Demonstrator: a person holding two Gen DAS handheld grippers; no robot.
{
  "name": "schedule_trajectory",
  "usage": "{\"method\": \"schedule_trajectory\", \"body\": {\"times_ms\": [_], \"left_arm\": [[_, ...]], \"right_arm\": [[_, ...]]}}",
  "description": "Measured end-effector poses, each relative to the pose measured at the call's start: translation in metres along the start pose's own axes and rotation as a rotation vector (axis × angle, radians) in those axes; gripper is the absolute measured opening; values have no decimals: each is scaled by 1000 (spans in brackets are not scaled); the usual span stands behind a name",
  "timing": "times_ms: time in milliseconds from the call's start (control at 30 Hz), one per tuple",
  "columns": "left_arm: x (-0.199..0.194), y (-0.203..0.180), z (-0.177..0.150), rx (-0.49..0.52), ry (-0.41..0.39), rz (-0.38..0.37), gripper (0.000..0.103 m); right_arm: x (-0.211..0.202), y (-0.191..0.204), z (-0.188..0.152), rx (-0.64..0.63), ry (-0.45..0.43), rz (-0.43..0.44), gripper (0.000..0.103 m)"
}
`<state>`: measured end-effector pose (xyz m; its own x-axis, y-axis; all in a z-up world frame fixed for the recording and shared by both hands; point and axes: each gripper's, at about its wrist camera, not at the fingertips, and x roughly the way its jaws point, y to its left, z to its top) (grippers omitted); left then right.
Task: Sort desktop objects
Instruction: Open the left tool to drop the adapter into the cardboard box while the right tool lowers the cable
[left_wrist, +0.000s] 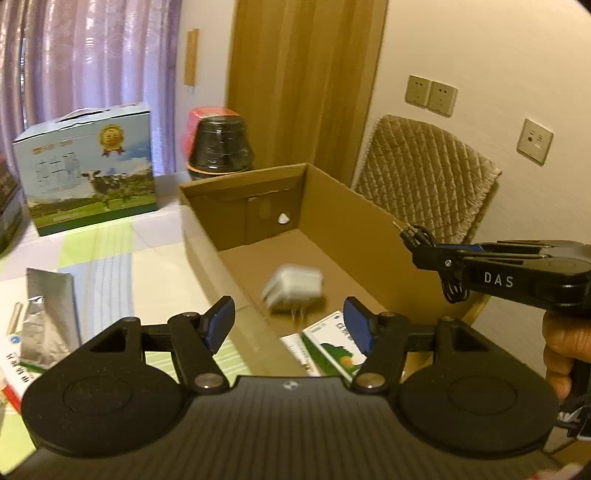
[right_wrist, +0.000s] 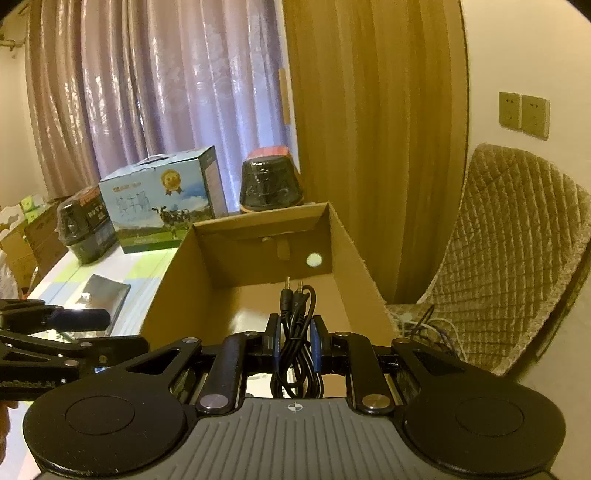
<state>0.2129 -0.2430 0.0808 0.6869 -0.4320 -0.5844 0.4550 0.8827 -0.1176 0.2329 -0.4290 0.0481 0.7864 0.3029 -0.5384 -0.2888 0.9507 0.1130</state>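
The left claw (left_wrist: 290, 325) stood wide open and empty above the near end of the open brown cardboard box (left_wrist: 332, 206), where a blurred white plug-in charger (left_wrist: 293, 288) lay just ahead of its fingers, prongs pointing toward the claw. The right claw (right_wrist: 295, 341) was closed on a coiled black audio cable (right_wrist: 297, 332), held over the box with its long axis along the fingers and both jack plugs pointing forward.

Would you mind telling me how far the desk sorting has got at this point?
Partly done. Already in the cardboard box: a white charger, blurred as if just dropped, and green-and-white cartons. The left tool is open and empty above them. In hand: the right tool is shut on a coiled black audio cable over the box. Left: the silver foil pouch on the table.
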Motion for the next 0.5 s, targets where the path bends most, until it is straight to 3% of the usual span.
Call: {"method": "schedule_trajectory", "body": {"times_ms": [233, 300, 400, 500], "left_arm": [[-12, 10, -7, -11, -2, 5, 61], [-14, 11, -9, -15, -3, 8, 61], [-21, 16, -13, -23, -5, 13, 62], [-30, 20, -18, -28, -6, 19, 63]], "right_arm": [[9, 7, 9, -9, -7, 36, 14], [6, 7, 11, -1, -17, 17, 17], [-3, 6, 12, 31, -36, 1, 30], [-15, 7, 11, 45, -44, 0, 34]]}}
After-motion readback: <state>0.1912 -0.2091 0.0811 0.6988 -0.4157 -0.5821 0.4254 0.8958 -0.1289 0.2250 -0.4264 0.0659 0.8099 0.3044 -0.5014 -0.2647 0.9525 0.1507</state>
